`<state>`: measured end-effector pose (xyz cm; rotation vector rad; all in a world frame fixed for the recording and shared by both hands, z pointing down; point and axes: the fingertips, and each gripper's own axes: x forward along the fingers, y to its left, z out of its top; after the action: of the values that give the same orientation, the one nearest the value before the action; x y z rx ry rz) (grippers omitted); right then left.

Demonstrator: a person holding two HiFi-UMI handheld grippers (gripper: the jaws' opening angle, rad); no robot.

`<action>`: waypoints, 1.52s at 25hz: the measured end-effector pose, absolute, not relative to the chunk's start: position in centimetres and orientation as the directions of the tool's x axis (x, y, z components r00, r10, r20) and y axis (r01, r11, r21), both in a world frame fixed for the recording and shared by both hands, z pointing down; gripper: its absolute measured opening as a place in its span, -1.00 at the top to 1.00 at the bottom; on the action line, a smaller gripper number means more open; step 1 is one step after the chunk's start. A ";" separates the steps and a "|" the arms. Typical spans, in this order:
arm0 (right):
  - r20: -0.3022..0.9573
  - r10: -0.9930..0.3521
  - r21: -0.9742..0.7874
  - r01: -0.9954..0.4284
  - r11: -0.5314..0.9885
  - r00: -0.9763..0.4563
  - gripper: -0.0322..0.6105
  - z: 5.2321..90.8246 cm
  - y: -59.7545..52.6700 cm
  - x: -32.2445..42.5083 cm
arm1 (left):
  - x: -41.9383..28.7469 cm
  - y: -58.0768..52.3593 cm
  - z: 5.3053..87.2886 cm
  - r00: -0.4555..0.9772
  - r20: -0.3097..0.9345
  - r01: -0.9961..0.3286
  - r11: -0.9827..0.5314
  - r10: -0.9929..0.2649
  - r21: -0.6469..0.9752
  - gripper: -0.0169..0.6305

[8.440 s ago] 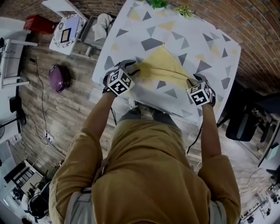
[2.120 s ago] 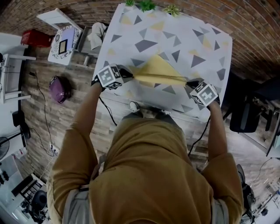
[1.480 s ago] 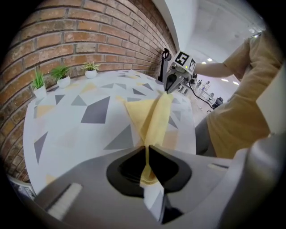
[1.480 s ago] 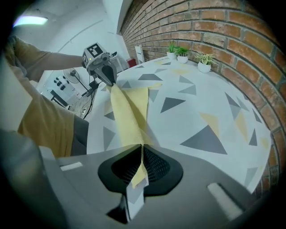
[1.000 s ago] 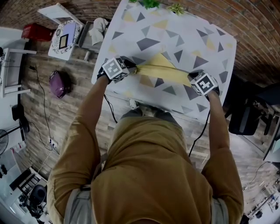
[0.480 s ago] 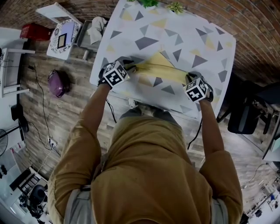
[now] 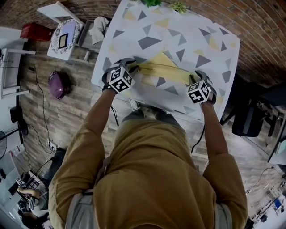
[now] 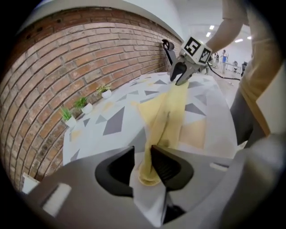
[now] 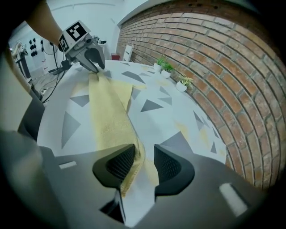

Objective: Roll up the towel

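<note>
Along the table's (image 7: 187,31) front edge, left gripper (image 8: 143,154) and right gripper (image 9: 144,152) have just been opening, towel (image 7: 163,70) ends slack between jaws; better regrip both evenly.

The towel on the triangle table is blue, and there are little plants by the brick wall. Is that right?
Not quite. The towel is yellow, not blue; the head view shows it. The rest is right: it lies on the triangle table, and the little plants stand by the brick wall.
</note>
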<state>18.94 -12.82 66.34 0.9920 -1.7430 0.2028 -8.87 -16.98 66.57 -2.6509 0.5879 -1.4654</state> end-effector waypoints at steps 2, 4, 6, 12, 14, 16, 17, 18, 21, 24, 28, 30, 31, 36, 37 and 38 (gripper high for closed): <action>0.840 -0.539 0.347 -0.700 0.624 -0.064 0.46 66.2 -13.0 19.1 | -8.9 -17.0 66.6 0.454 0.802 -0.286 -0.916 -0.388 -0.281 0.56; 0.831 -0.554 0.370 -0.698 0.612 -0.045 0.41 66.1 -13.1 19.2 | -8.9 -16.9 66.7 0.433 0.801 -0.277 -0.906 -0.414 -0.319 0.56; 0.825 -0.564 0.383 -0.705 0.597 -0.029 0.40 66.0 -13.1 19.3 | -9.0 -17.1 66.7 0.420 0.796 -0.297 -0.894 -0.437 -0.334 0.54; 0.808 -0.589 0.346 -0.795 0.498 -0.017 0.12 65.4 -13.7 20.6 | -9.7 -18.0 65.8 0.406 0.775 -0.394 -0.858 -0.485 -0.330 0.29; 0.795 -0.606 0.328 -0.821 0.467 -0.028 0.12 64.7 -13.8 21.0 | -10.0 -18.1 65.0 0.416 0.754 -0.430 -0.840 -0.509 -0.330 0.29; 0.779 -0.626 0.314 -0.840 0.442 -0.039 0.12 64.0 -14.0 21.1 | -10.2 -18.1 64.3 0.422 0.733 -0.466 -0.821 -0.534 -0.330 0.29; 0.773 -0.633 0.307 -0.848 0.432 -0.043 0.12 63.7 -14.0 21.2 | -10.4 -18.1 64.0 0.423 0.726 -0.481 -0.813 -0.542 -0.327 0.29; 0.768 -0.638 0.301 -0.854 0.424 -0.046 0.12 63.5 -14.0 21.3 | -10.5 -18.0 63.8 0.423 0.722 -0.494 -0.807 -0.547 -0.323 0.29; 0.759 -0.649 0.294 -0.863 0.412 -0.051 0.12 63.0 -13.8 21.5 | -10.9 -17.5 63.5 0.425 0.714 -0.526 -0.794 -0.557 -0.306 0.29; 0.745 -0.665 0.294 -0.866 0.404 -0.057 0.12 62.0 -13.9 21.3 | -11.2 -16.9 63.4 0.427 0.710 -0.539 -0.788 -0.560 -0.298 0.29; 0.727 -0.682 0.276 -0.876 0.396 -0.079 0.12 61.5 -13.3 21.2 | -11.7 -16.1 62.4 0.443 0.689 -0.554 -0.779 -0.574 -0.292 0.29; 0.719 -0.689 0.270 -0.877 0.398 -0.091 0.12 60.8 -12.9 21.0 | -12.1 -15.7 61.5 0.455 0.674 -0.557 -0.776 -0.582 -0.294 0.29; 0.709 -0.698 0.277 -0.874 0.400 -0.096 0.12 60.3 -12.8 20.9 | -12.3 -15.4 61.1 0.459 0.668 -0.557 -0.776 -0.586 -0.297 0.29; 0.676 -0.729 0.317 -0.850 0.421 -0.109 0.12 58.8 -11.5 20.4 | -12.6 -13.9 60.2 0.478 0.656 -0.526 -0.788 -0.585 -0.320 0.29; 0.674 -0.730 0.313 -0.851 0.421 -0.114 0.12 58.8 -11.2 20.3 | -12.4 -13.5 60.3 0.482 0.659 -0.509 -0.797 -0.577 -0.325 0.29; 0.674 -0.729 0.306 -0.853 0.423 -0.120 0.12 59.1 -10.8 20.2 | -12.2 -13.1 60.5 0.488 0.664 -0.489 -0.808 -0.567 -0.329 0.29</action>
<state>20.18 -10.83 59.09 1.3463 -1.8851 0.1969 -12.16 -13.12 60.51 -2.6259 0.9344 -1.2274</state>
